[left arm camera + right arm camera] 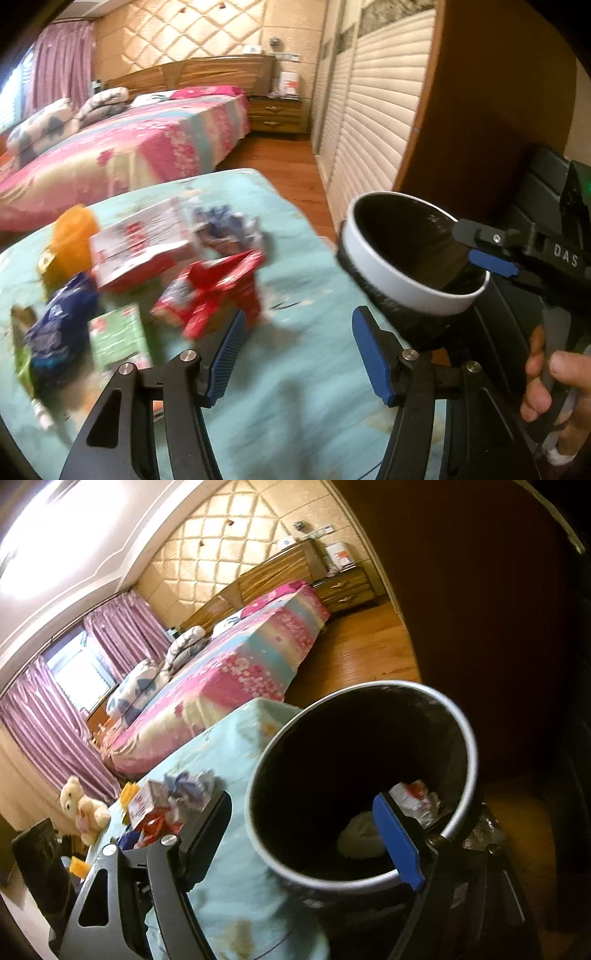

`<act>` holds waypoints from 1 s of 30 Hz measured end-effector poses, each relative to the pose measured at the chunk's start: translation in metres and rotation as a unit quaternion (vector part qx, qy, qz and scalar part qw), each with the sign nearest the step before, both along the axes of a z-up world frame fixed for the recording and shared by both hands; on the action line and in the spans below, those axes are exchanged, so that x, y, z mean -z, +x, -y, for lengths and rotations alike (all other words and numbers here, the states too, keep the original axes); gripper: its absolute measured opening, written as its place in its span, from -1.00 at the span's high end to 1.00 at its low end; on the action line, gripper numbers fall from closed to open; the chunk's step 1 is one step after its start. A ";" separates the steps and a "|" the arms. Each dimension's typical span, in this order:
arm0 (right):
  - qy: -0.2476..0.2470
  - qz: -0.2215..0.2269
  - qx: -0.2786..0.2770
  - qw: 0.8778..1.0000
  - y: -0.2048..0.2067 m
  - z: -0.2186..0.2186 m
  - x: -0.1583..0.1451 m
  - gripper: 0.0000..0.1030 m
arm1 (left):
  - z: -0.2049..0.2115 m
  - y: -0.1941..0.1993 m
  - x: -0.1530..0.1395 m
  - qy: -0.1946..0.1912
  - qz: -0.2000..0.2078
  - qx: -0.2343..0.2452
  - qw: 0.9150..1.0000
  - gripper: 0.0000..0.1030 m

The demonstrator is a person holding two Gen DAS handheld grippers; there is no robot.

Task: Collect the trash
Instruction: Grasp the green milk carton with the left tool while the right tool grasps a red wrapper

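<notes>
Several pieces of trash lie on the table's light blue cloth (295, 295): a red wrapper (221, 291), a red and white carton (144, 243), a crumpled blue and white wrapper (229, 221), an orange packet (70, 240), a dark blue bag (62, 325) and a green box (118, 336). My left gripper (299, 350) is open and empty, just right of the red wrapper. My right gripper (310, 842) holds the rim of a white bin with a black liner (354, 775), one finger inside, at the table's right edge. Some trash (413, 801) lies inside the bin (406, 258).
A pink floral bed (122, 147) stands beyond the table. A wooden nightstand (277, 114) and slatted wardrobe doors (373, 122) are at the right. A teddy bear (81, 808) and a black object (40, 864) sit past the table's far left end.
</notes>
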State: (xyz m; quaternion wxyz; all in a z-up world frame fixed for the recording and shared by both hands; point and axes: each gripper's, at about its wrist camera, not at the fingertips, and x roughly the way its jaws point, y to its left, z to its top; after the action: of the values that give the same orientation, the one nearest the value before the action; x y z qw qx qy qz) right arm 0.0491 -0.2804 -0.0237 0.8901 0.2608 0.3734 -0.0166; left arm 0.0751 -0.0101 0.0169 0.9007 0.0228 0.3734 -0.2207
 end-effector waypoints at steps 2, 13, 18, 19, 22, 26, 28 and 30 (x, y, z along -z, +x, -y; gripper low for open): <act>-0.003 -0.002 -0.010 1.000 -0.001 -0.013 -0.001 -0.57 | -0.011 -0.003 0.000 -0.004 0.000 -0.014 1.000 -0.16; -0.006 -0.019 -0.071 0.997 0.002 -0.073 0.009 -0.57 | -0.069 -0.025 0.003 -0.024 -0.012 -0.078 0.997 -0.20; -0.004 -0.027 -0.093 0.995 0.003 -0.098 0.016 -0.57 | -0.085 -0.032 0.005 -0.027 -0.021 -0.096 0.995 -0.27; -0.004 -0.028 -0.097 0.995 0.004 -0.102 0.017 -0.57 | -0.088 -0.033 0.006 -0.028 -0.023 -0.099 0.994 -0.28; -0.004 -0.031 -0.112 0.993 0.007 -0.113 0.021 -0.57 | -0.093 -0.032 0.008 -0.032 -0.031 -0.105 0.993 -0.34; 0.005 -0.039 -0.128 0.991 0.014 -0.122 0.028 -0.57 | -0.092 -0.028 0.007 -0.033 -0.033 -0.104 0.993 -0.35; 0.004 -0.042 -0.137 0.990 0.019 -0.125 0.032 -0.57 | -0.098 -0.026 0.010 -0.033 -0.033 -0.101 0.994 -0.35; 0.000 -0.046 -0.144 0.989 0.023 -0.129 0.035 -0.57 | -0.098 -0.023 0.011 -0.032 -0.035 -0.099 0.994 -0.35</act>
State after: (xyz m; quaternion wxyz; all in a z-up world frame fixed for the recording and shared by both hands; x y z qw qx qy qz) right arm 0.0722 -0.1515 -0.0587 0.8651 0.2031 0.4477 0.0997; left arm 0.0524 0.0878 0.0057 0.9047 -0.0511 0.3980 -0.1434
